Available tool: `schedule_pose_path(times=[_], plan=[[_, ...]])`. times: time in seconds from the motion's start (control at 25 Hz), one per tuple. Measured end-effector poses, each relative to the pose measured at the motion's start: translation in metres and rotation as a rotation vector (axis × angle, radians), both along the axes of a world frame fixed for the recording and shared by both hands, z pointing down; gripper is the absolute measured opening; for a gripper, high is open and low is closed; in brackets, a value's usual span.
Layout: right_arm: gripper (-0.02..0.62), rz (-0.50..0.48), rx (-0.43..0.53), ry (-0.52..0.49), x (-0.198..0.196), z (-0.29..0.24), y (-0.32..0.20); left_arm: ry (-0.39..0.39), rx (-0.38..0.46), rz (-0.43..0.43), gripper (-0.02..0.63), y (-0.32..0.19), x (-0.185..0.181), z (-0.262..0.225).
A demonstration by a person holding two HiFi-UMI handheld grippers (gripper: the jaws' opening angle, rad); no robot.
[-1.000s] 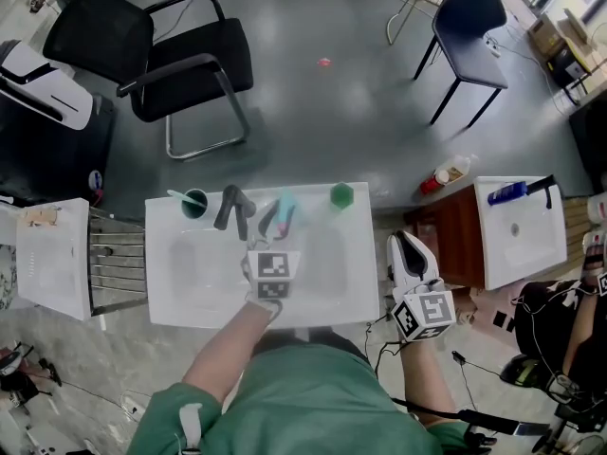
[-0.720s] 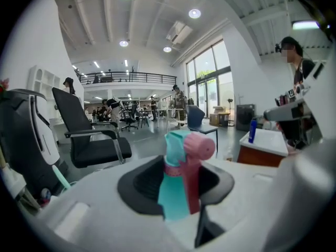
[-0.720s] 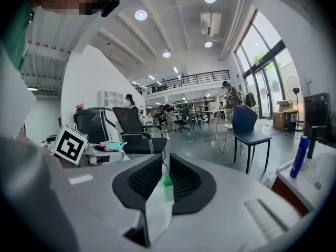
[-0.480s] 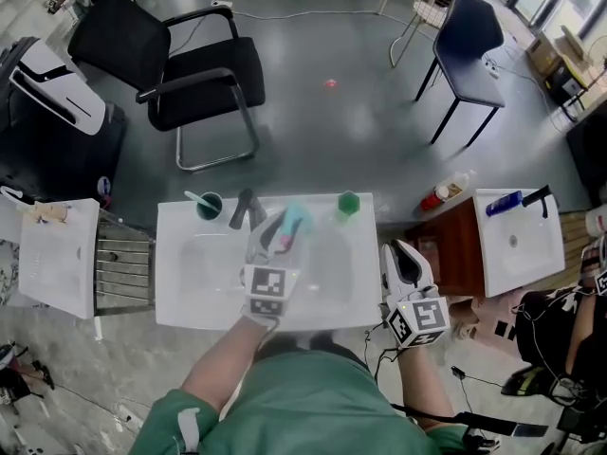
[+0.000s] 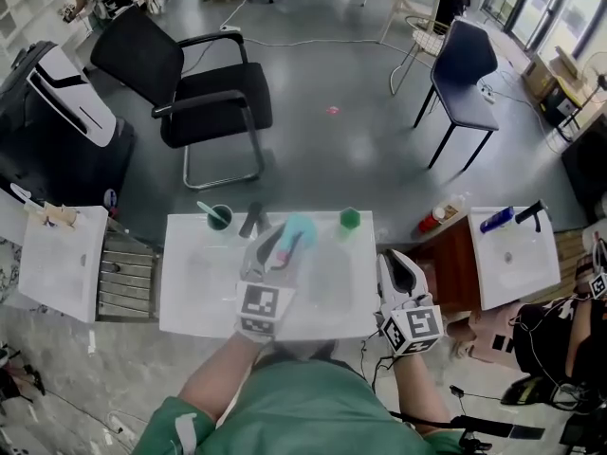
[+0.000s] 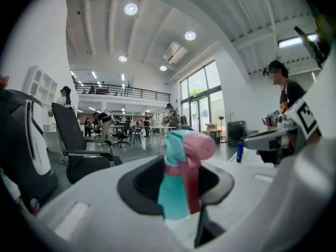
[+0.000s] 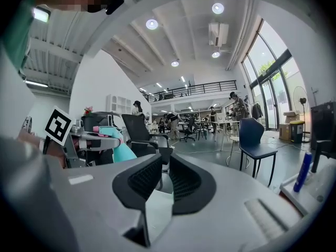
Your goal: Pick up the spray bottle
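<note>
The spray bottle (image 5: 296,228) is teal with a pink trigger head. My left gripper (image 5: 281,245) is shut on it and holds it upright in the air above the white basin top (image 5: 194,297). In the left gripper view the spray bottle (image 6: 178,178) stands between the black pads of the left gripper (image 6: 176,189), which press on its neck. My right gripper (image 5: 397,265) hangs off the basin top's right edge. In the right gripper view the right gripper (image 7: 165,178) has its pads nearly together with nothing between them, and the spray bottle (image 7: 118,147) shows at the left.
On the basin top's far edge stand a green cup with a toothbrush (image 5: 219,217), a black faucet (image 5: 252,219) and a small green thing (image 5: 349,218). A second basin (image 5: 520,259) stands right, another (image 5: 52,265) left. A black chair (image 5: 204,98) and a blue chair (image 5: 465,60) stand beyond.
My left gripper has risen with the spray bottle, lifting it off the basin top. My right gripper has risen a little beside the table.
</note>
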State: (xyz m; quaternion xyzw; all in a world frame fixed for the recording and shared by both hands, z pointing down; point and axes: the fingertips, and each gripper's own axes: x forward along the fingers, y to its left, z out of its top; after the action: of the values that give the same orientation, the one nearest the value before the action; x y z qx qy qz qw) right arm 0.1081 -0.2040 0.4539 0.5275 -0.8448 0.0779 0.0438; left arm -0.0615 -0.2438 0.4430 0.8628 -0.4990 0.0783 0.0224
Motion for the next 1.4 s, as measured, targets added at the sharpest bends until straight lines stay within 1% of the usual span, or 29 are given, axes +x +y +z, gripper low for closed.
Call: schedule_pose_path(times=[0.24,0.44,0.84,1.2,1.4], plan=[[0.044,-0.007,0.039,0.007,-0.006,-0.018,0.002,0.031,0.036,0.047,0.13,0.015,0.0,-0.033],[0.044,-0.018,0.061,0.019,-0.01,-0.03,0.001,0.039,0.077,0.057,0.13,0.022,-0.004,-0.054],[0.044,-0.018,0.127,0.026,-0.012,-0.059,-0.001,0.041,0.137,0.033,0.13,0.026,-0.022,-0.085],[0.044,0.002,0.17,0.031,-0.007,-0.075,-0.007,0.057,0.179,0.024,0.13,0.024,-0.035,-0.101],[0.044,0.008,0.164,0.028,-0.004,-0.072,-0.015,0.067,0.168,0.009,0.13,0.018,-0.04,-0.098]])
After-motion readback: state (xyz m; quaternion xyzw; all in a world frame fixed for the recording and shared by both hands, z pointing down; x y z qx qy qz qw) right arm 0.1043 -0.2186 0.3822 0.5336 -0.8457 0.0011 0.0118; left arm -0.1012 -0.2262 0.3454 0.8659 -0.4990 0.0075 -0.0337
